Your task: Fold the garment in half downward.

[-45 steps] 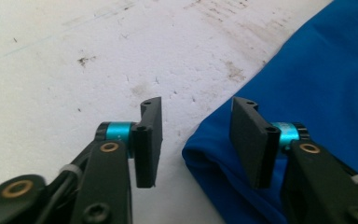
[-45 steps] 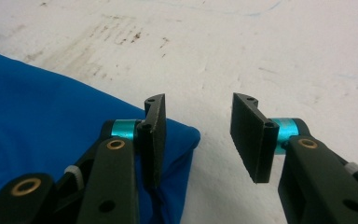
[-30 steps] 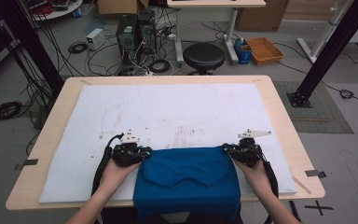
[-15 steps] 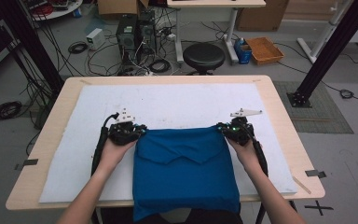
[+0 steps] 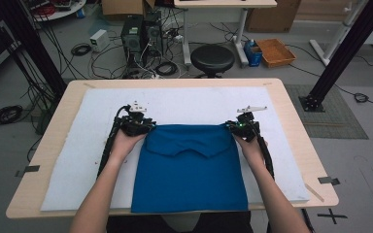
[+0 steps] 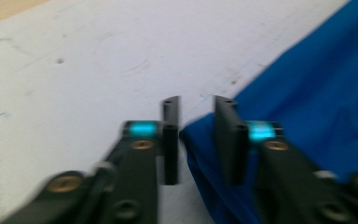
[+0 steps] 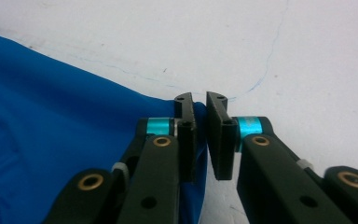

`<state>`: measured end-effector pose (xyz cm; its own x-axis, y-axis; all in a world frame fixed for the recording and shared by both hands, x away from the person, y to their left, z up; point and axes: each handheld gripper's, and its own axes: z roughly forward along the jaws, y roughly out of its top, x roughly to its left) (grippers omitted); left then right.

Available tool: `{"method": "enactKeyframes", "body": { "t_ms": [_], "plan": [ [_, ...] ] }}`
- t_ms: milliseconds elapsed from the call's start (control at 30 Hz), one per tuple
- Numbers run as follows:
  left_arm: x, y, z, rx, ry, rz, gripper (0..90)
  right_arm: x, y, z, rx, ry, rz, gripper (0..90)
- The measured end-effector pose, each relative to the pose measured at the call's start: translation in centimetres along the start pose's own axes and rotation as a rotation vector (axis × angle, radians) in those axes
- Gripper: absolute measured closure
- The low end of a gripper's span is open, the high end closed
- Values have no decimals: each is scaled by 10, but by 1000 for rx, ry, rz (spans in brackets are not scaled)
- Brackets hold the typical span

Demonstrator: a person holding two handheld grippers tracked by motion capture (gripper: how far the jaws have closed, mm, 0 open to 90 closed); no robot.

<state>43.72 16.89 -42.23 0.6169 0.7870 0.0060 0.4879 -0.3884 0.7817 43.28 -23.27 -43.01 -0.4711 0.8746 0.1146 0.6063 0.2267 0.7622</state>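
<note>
Blue cloth (image 5: 189,170) pulled flat; left tool (image 6: 193,140) and right tool (image 7: 200,140) just spreading, releasing far corners. Next: withdraw clear.

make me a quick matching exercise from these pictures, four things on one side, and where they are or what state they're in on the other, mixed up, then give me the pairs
Things:
1. blue cloth
2. left gripper
3. right gripper
4. black stool

Places or states:
A. on the floor beyond the table's far edge
B. jaws parted, a cloth corner loose between them
C. spread on the white mat, near edge hanging over the table's front
D. jaws nearly together at the cloth's other far corner

Pairs: 1-C, 2-B, 3-D, 4-A
</note>
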Motion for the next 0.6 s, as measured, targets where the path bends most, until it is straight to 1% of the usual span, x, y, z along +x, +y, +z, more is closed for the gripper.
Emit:
{"method": "enactKeyframes", "body": {
  "t_ms": [33, 67, 100, 133, 200, 300, 333, 400, 433, 467, 500, 533, 600],
  "plan": [
    [-1, -1, -4, -12, 6, -6, 611, 1, 0, -2, -5, -4, -7, 791],
    [-2, -3, -9, -30, 8, -19, 605, 2, 0, -5, -15, -5, -16, 774],
    [-4, -5, -15, -45, 5, -33, 596, 3, 0, -9, -29, -8, -20, 744],
    [-7, -8, -20, -53, 0, -49, 589, 4, 0, -14, -42, -10, -21, 738],
    [-15, -16, -30, -27, -2, -70, 590, 5, -1, -23, -49, -9, -37, 724],
    [-29, -30, -42, 14, -4, -116, 600, 8, -4, -38, -80, -6, -60, 719],
    [-32, -34, -44, 21, -6, -132, 608, 9, -7, -42, -89, -3, -60, 714],
    [-38, -42, -46, 50, -9, -165, 622, 11, -12, -49, -91, 4, -42, 713],
    [-41, -45, -46, 54, -7, -191, 631, 12, -16, -52, -94, 6, -27, 713],
    [-43, -47, -46, 60, -1, -200, 642, 13, -19, -54, -93, 15, -12, 712],
    [-45, -48, -45, 71, 3, -204, 644, 14, -22, -55, -89, 26, 0, 707],
    [-47, -49, -44, 78, 18, -201, 657, 15, -25, -55, -86, 28, 8, 706],
    [-50, -49, -40, 84, 37, -200, 658, 17, -30, -55, -68, 23, 15, 694]
  ]
}}
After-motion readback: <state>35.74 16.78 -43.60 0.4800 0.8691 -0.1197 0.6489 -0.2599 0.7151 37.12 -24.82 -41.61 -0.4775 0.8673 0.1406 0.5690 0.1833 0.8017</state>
